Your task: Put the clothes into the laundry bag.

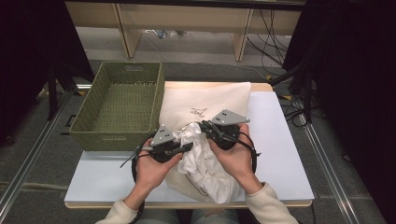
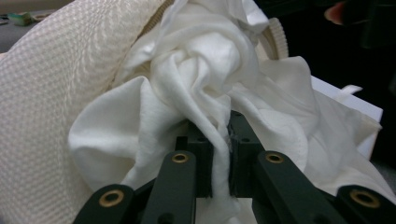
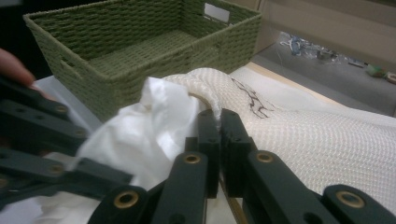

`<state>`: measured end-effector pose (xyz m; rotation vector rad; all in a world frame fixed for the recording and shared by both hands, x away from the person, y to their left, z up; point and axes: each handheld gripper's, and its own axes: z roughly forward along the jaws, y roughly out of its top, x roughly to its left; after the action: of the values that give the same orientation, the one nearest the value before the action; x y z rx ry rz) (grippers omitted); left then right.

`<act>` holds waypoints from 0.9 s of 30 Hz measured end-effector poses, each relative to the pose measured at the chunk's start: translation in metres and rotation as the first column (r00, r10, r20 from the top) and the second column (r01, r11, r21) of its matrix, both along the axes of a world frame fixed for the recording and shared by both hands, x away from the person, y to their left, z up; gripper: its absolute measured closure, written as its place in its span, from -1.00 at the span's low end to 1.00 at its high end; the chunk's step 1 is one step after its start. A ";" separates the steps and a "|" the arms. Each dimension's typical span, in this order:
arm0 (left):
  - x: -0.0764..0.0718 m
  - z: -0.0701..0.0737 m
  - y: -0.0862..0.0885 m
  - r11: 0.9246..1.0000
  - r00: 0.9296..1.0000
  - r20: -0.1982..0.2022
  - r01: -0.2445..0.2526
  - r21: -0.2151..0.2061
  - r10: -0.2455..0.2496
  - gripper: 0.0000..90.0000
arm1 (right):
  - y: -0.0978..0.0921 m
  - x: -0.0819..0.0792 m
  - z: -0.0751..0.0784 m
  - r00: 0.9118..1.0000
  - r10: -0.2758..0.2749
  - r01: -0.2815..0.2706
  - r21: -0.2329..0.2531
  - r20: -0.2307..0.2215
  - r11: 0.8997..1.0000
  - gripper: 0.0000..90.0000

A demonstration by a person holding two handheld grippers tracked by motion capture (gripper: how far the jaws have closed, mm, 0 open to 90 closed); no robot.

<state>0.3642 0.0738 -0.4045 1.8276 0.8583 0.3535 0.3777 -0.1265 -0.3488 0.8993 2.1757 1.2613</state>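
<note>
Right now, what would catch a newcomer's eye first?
A crumpled white cloth at the table's near middle, pinched by the left claw. The right claw grips the edge of the cream bag the cloth spills from. An empty green basket stands at the left.

High view overhead facing forward, tool views close, sharing white cloth (image 1: 201,154)

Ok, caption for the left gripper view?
Left tool shut on white cloth bunched at the cream mesh bag.

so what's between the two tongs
In the high view, bunched white cloth coming out of the cream bag lies between left tongs and right tongs.
</note>
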 end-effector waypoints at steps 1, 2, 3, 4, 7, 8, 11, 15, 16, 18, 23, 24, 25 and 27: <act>0.004 -0.002 -0.003 1.000 1.000 0.013 -0.019 0.024 0.019 0.80 | 0.001 -0.001 0.001 1.000 0.010 -0.010 0.002 -0.001 1.000 0.97; 0.009 -0.004 -0.005 0.998 0.999 0.030 -0.037 0.049 0.035 0.80 | 0.002 -0.003 0.001 1.000 0.006 -0.006 0.013 0.006 1.000 0.97; 0.015 -0.008 -0.006 0.997 0.999 0.029 -0.047 0.069 0.045 0.80 | 0.003 -0.004 0.002 1.000 0.024 -0.023 0.012 -0.013 1.000 0.97; 0.020 -0.013 -0.007 0.993 0.996 0.028 -0.082 0.083 0.079 0.80 | 0.004 -0.004 0.003 0.999 0.037 -0.037 0.009 -0.006 0.999 0.97; 0.033 -0.025 -0.006 0.985 0.992 0.033 -0.123 0.125 0.120 0.79 | 0.005 -0.003 0.000 1.000 0.031 -0.031 0.013 -0.004 0.999 0.97; 0.037 -0.025 -0.001 0.981 0.994 0.079 -0.092 0.174 0.079 0.78 | 0.003 -0.002 0.000 1.000 0.029 -0.029 0.003 -0.008 1.000 0.97; 0.036 -0.024 0.002 0.975 0.992 0.115 -0.073 0.210 0.049 0.70 | 0.000 0.002 -0.001 1.000 0.019 -0.019 0.015 -0.013 1.000 0.97; 0.027 -0.023 0.004 0.985 0.994 0.075 -0.088 0.148 0.077 0.43 | -0.003 0.003 0.001 1.000 0.009 -0.009 0.005 0.007 1.000 0.97; 0.024 -0.022 0.006 0.987 0.997 0.059 -0.065 0.146 0.056 0.32 | -0.003 0.003 0.001 1.000 0.007 -0.007 0.006 0.006 1.000 0.97; 0.016 -0.019 0.009 0.990 0.997 0.063 -0.055 0.132 0.047 0.11 | -0.003 0.003 0.000 1.000 0.005 -0.005 0.007 0.004 1.000 0.97; -0.004 -0.007 0.023 0.992 0.997 0.079 -0.030 0.123 0.021 -0.12 | -0.003 0.004 0.000 1.000 0.005 -0.005 0.016 -0.002 1.000 0.97; -0.007 -0.004 0.025 0.992 0.996 0.087 -0.033 0.118 0.023 -0.13 | -0.004 0.004 0.000 1.000 0.006 -0.006 0.009 0.008 1.000 0.97; -0.010 -0.002 0.028 0.993 0.995 0.099 -0.028 0.117 0.016 -0.13 | -0.004 0.004 0.001 1.000 -0.006 0.006 0.007 0.008 1.000 0.97; -0.016 0.003 0.031 0.993 0.994 0.109 -0.022 0.112 0.009 -0.13 | -0.005 0.004 0.000 1.000 -0.009 0.009 0.011 0.011 1.000 0.97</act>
<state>0.3484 0.1045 -0.4012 1.8881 0.7914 0.5156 0.3821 -0.1313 -0.3483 0.9036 2.1554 1.2722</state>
